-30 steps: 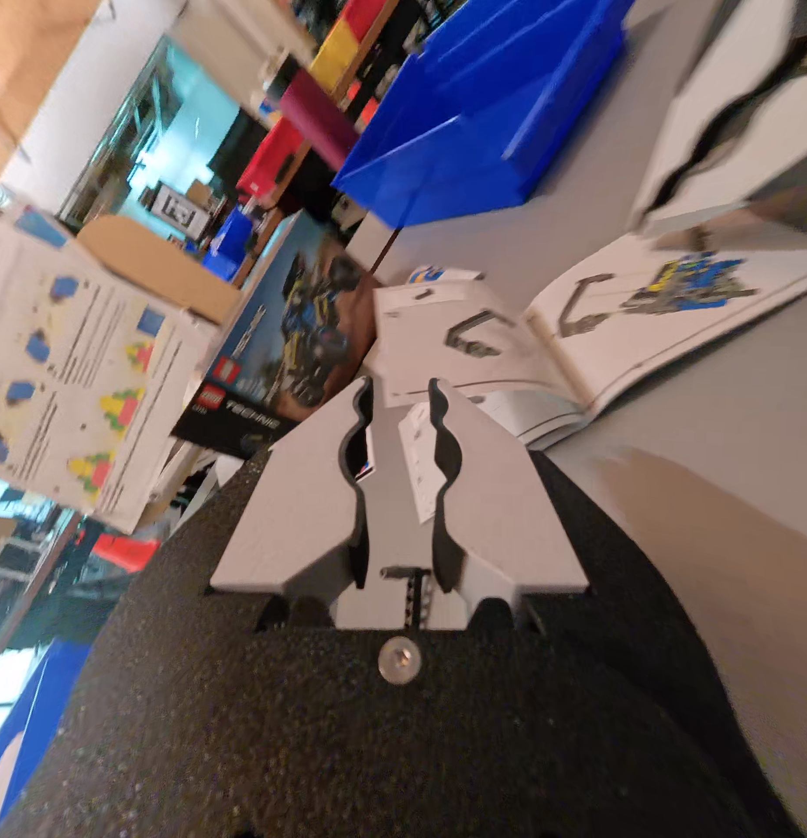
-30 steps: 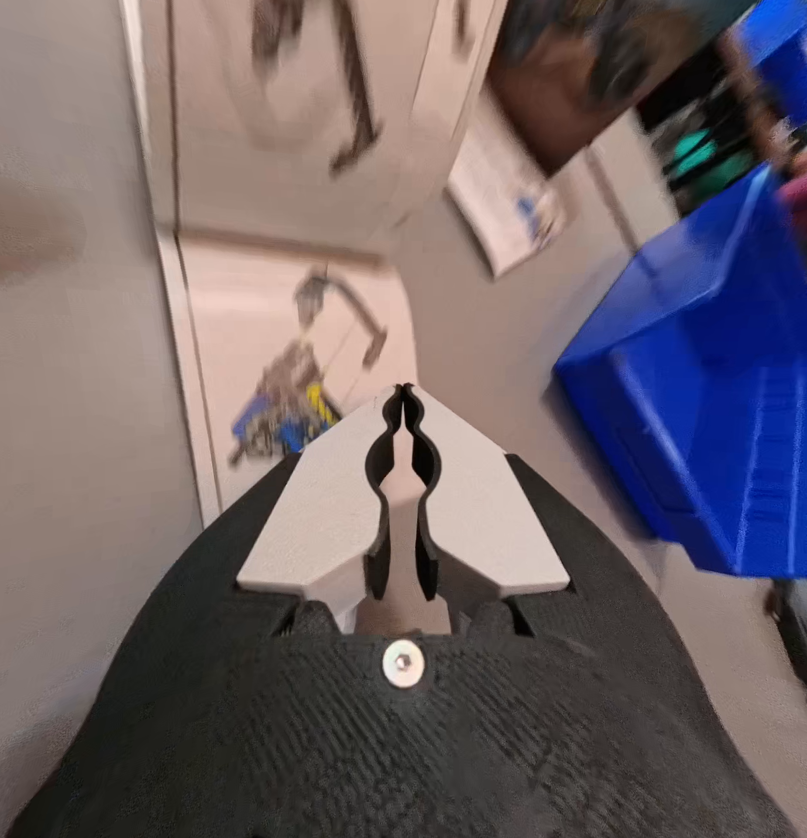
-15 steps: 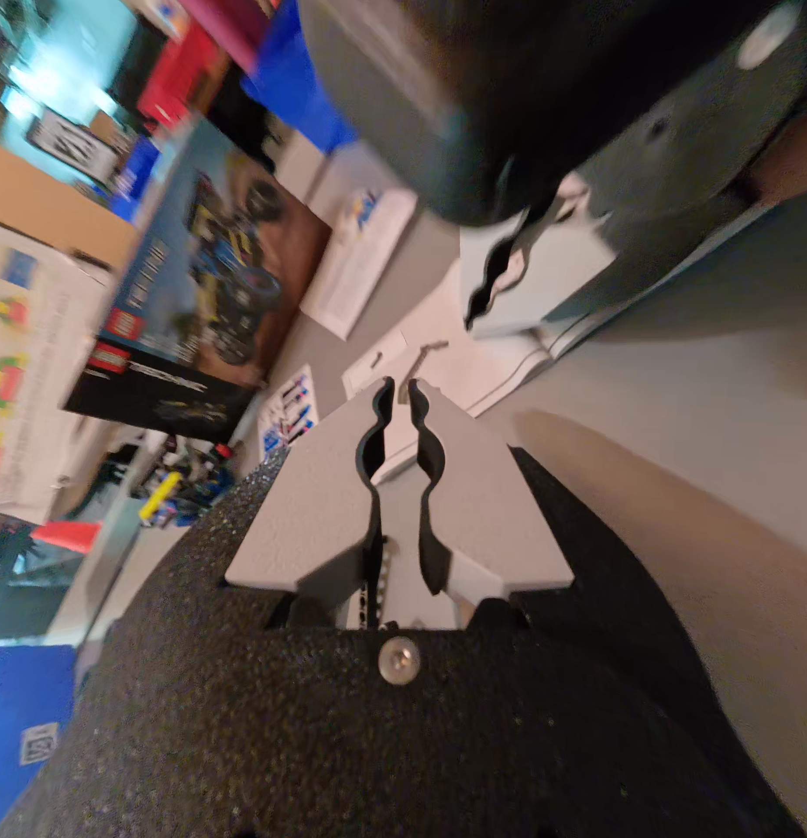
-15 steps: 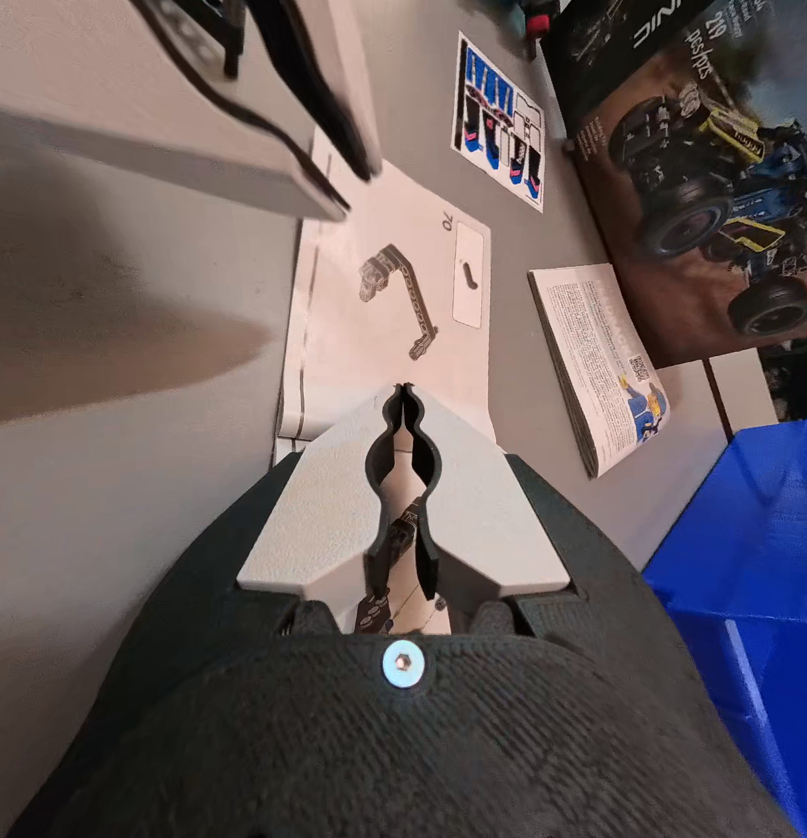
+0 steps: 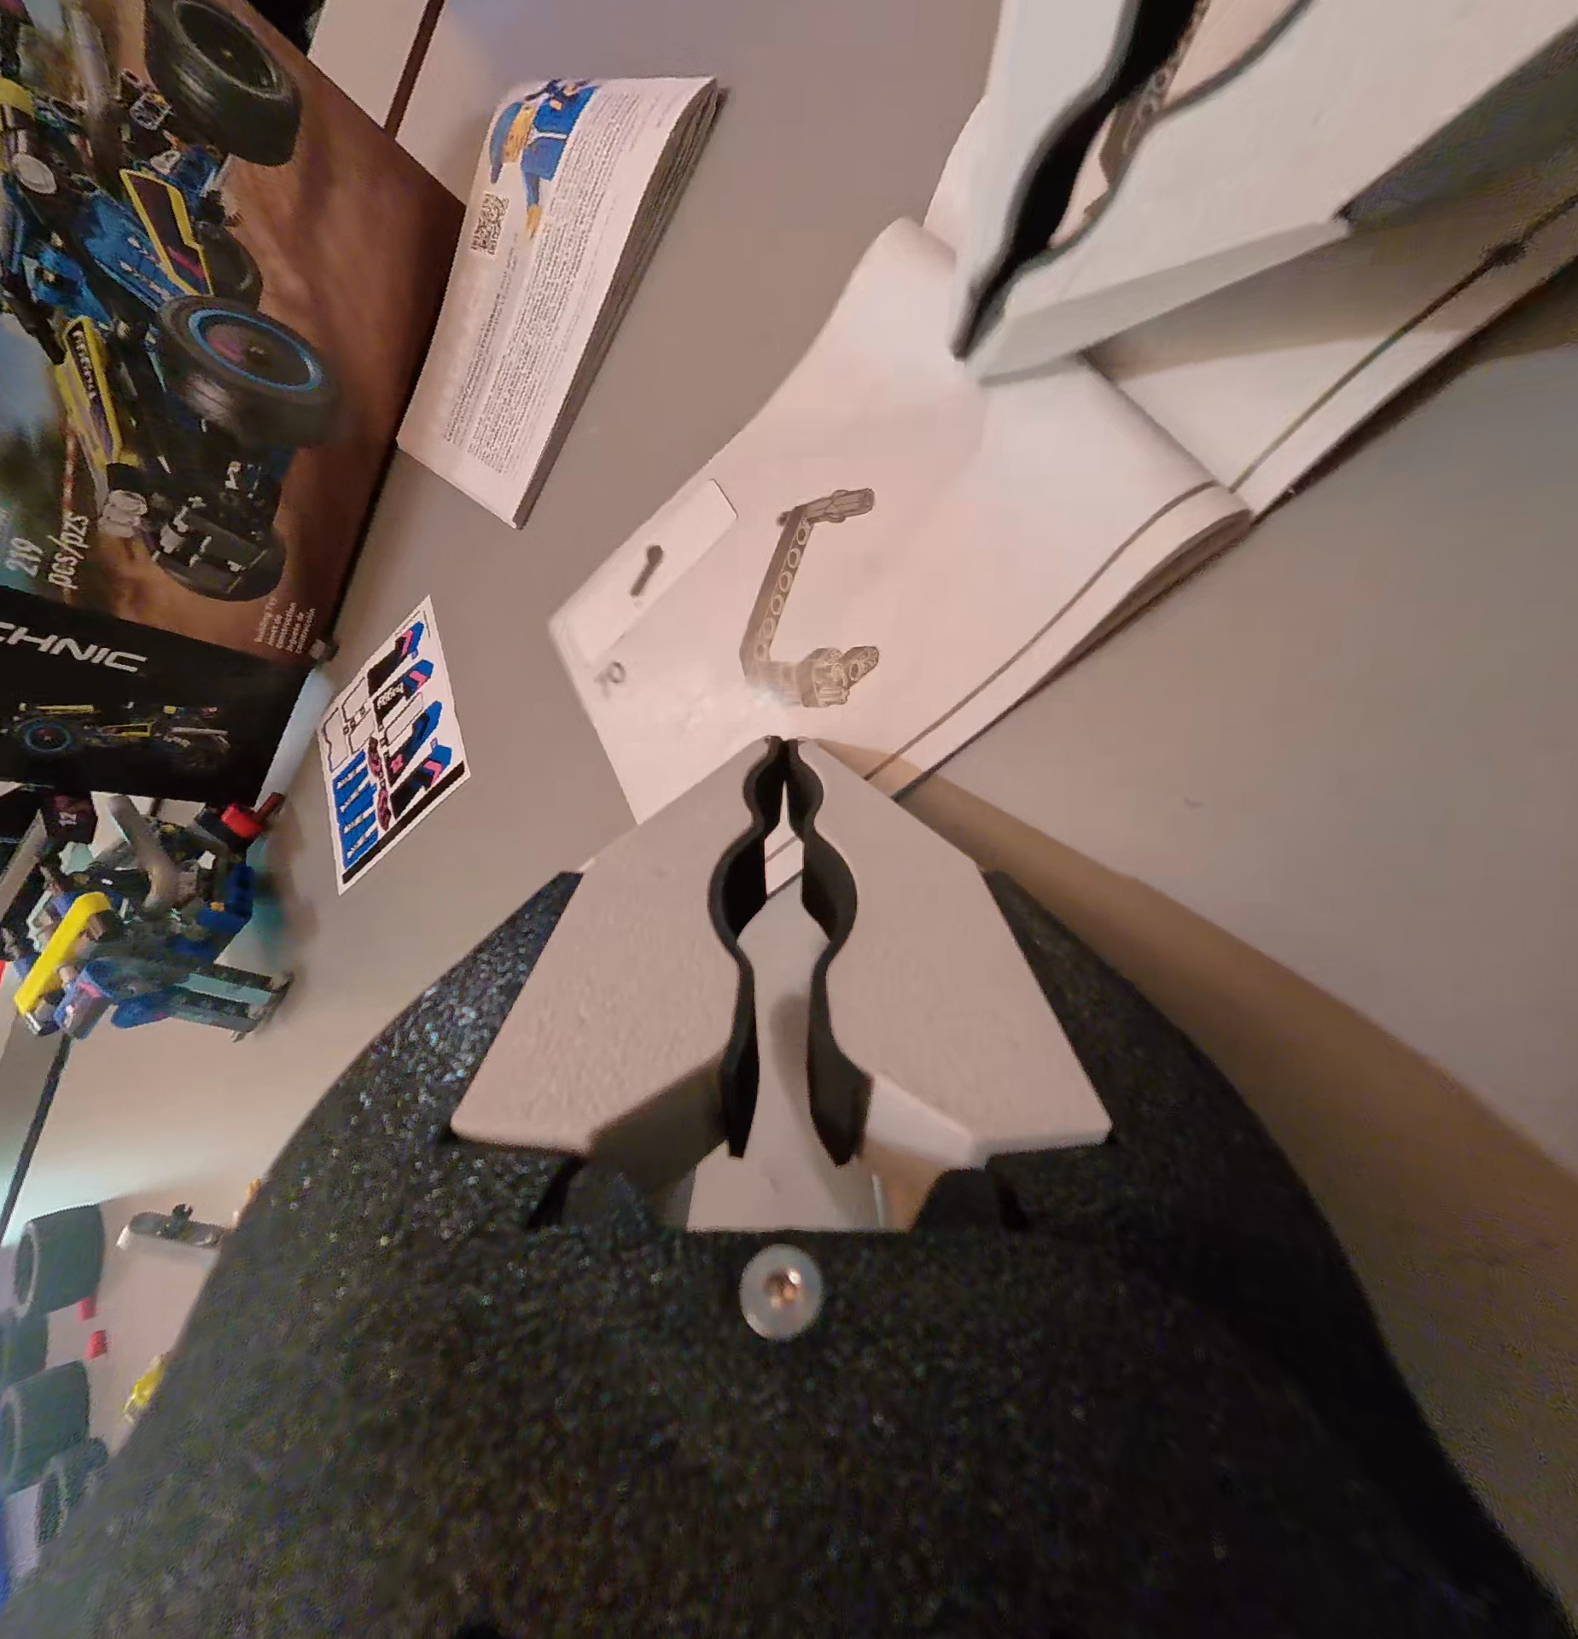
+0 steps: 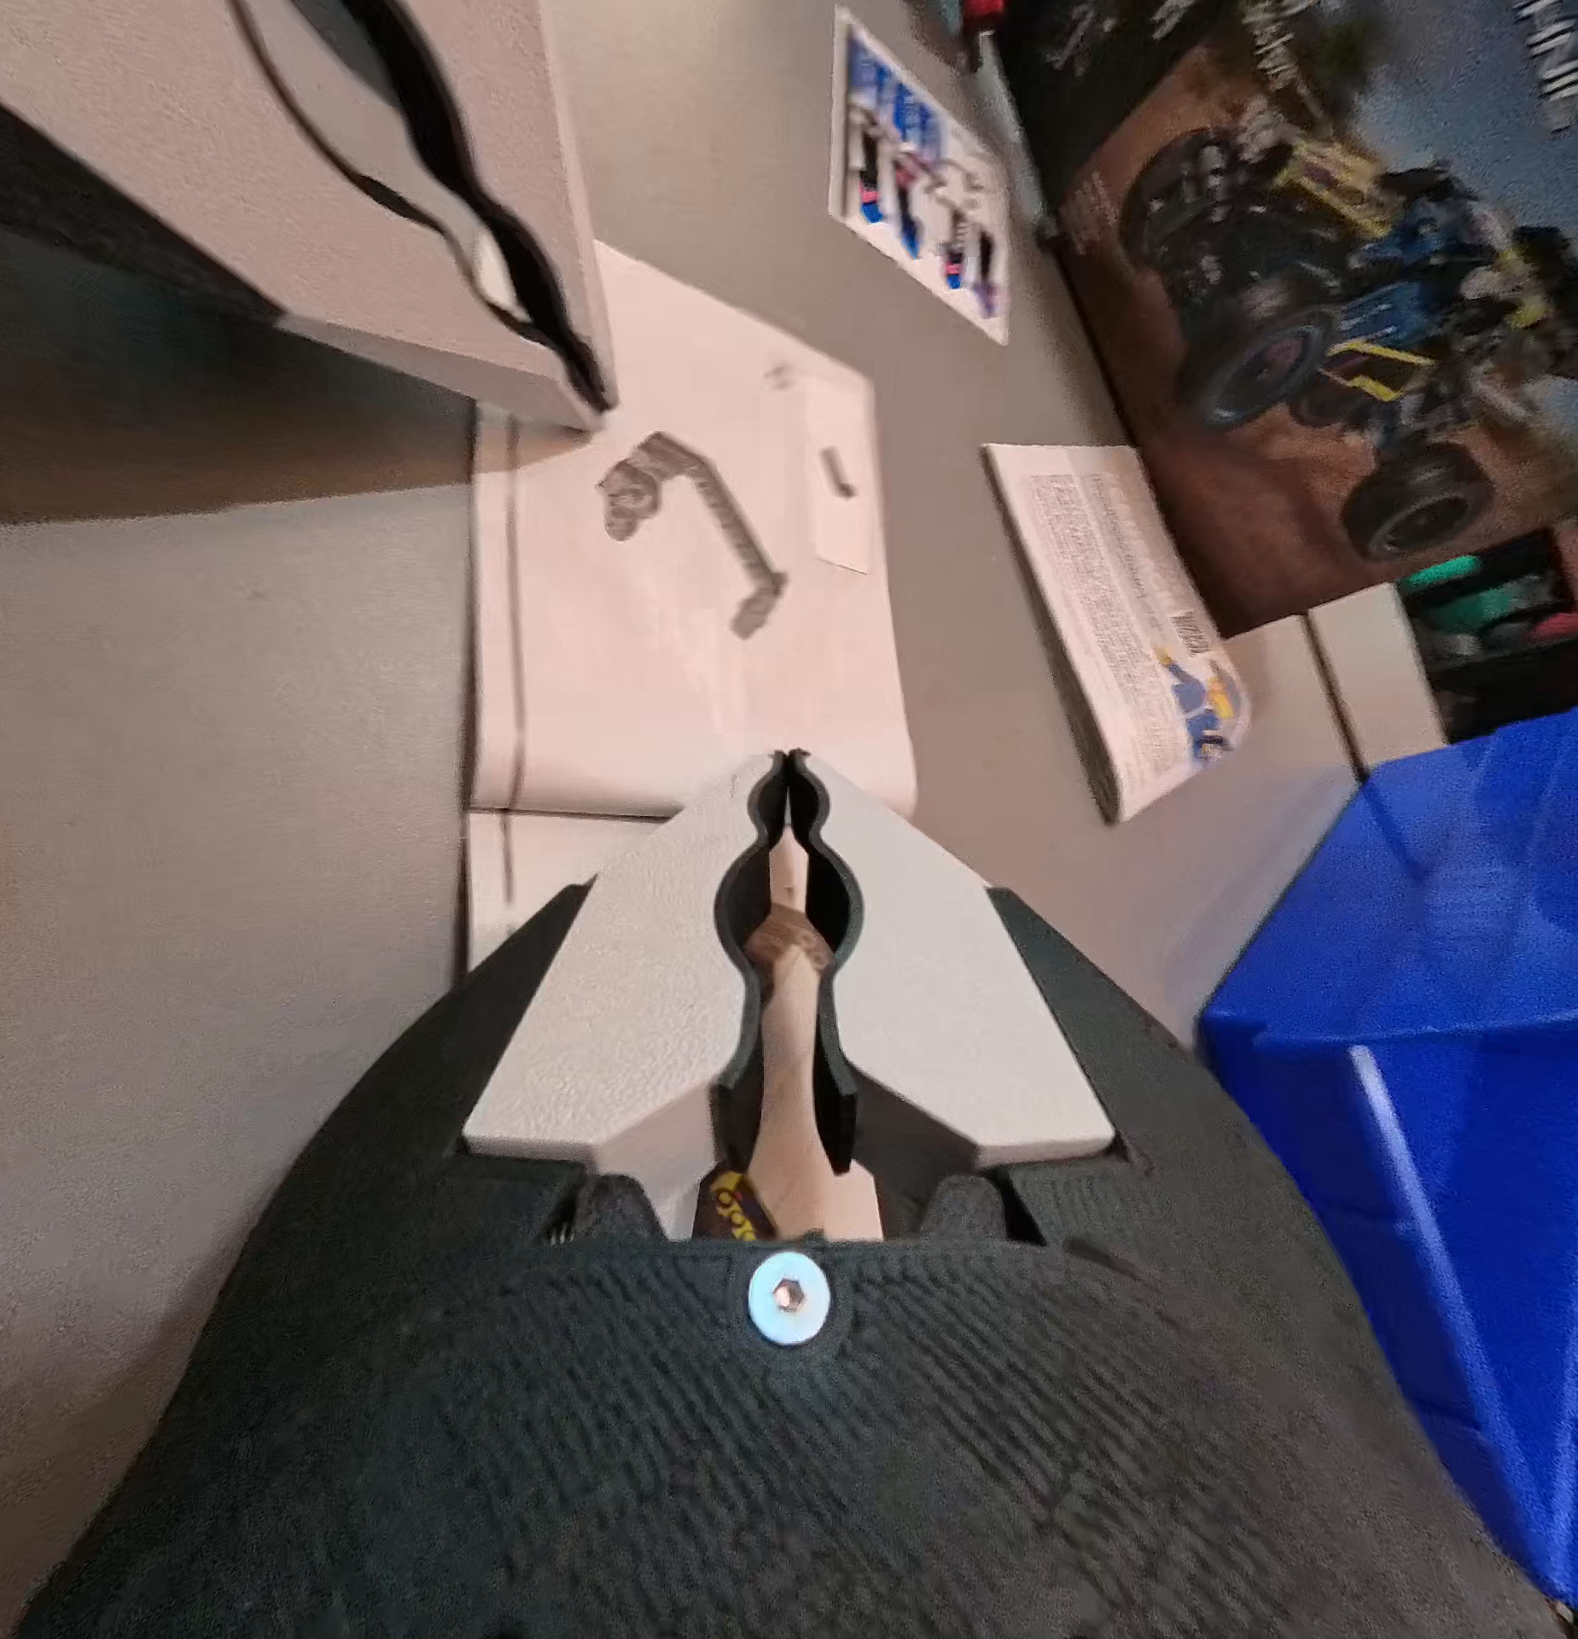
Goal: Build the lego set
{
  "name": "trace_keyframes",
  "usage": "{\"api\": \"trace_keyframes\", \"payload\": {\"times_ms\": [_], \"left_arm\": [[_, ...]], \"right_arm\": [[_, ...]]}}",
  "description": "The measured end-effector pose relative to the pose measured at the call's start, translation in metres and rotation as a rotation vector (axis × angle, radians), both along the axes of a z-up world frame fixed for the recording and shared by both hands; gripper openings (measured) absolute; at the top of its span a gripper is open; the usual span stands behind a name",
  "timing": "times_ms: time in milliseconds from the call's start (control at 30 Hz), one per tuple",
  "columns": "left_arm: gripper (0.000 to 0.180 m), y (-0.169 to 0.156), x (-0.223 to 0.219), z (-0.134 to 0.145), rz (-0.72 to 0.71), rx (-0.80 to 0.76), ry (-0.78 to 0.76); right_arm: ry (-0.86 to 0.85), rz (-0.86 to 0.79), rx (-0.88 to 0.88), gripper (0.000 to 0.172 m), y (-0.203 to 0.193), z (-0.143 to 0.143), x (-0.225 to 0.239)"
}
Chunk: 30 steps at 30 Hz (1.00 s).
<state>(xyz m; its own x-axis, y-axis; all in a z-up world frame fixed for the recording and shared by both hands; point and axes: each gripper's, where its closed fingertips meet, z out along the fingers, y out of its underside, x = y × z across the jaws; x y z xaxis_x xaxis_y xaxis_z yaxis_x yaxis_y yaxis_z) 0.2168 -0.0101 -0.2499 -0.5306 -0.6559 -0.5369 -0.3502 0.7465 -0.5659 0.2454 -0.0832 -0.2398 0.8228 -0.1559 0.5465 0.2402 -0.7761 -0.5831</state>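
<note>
2 handheld grippers are seen above a grey table [image 5: 1299, 887], each viewed from its own wrist camera. The left gripper [image 5: 783, 747] is shown with its fingertips brought together and nothing between them; it hangs just over the near edge of an open instruction booklet [image 5: 856, 443], whose page bears a drawing of a grey bent beam. The right gripper [image 6: 787, 759] is likewise seen with its tips meeting and nothing gripped, poised over the near edge of the same booklet [image 6: 679, 665]. Each gripper is also caught at the upper edge of the other's view, close by over the far side of the pages. Beside the booklet, a sticker sheet [image 5: 390, 745], a thinner closed booklet [image 5: 554, 284] and a printed toy-car box [image 5: 147, 355] are laid out. Farther left, a partly built blue and yellow model [image 5: 120, 958] and several loose black tyres [image 5: 53, 1259] are visible. A blue bin [image 6: 1432, 1109] stands to the right of the right gripper. Whether either gripper touches the paper cannot be told.
</note>
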Motion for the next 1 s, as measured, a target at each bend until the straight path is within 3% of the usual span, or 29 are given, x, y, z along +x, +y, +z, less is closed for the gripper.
{"api": "trace_keyframes", "payload": {"times_ms": [200,367,733,1000], "left_arm": [[0.0,-0.009,-0.012,0.003,-0.047,-0.1,0.038],[0.004,-0.004,-0.016,0.016,-0.079,-0.109,-0.037],[0.0,0.005,-0.007,0.0,-0.05,0.078,-0.067],[0.0,0.007,-0.01,0.0,-0.053,0.081,-0.055]], "right_arm": [[-0.03,-0.036,-0.002,0.0,0.001,-0.006,0.01],[-0.047,-0.021,-0.049,0.0,0.007,-0.008,0.014],[-0.025,-0.078,-0.066,0.0,-0.009,0.002,0.0],[0.023,-0.101,-0.06,0.0,-0.015,-0.008,-0.006]]}}
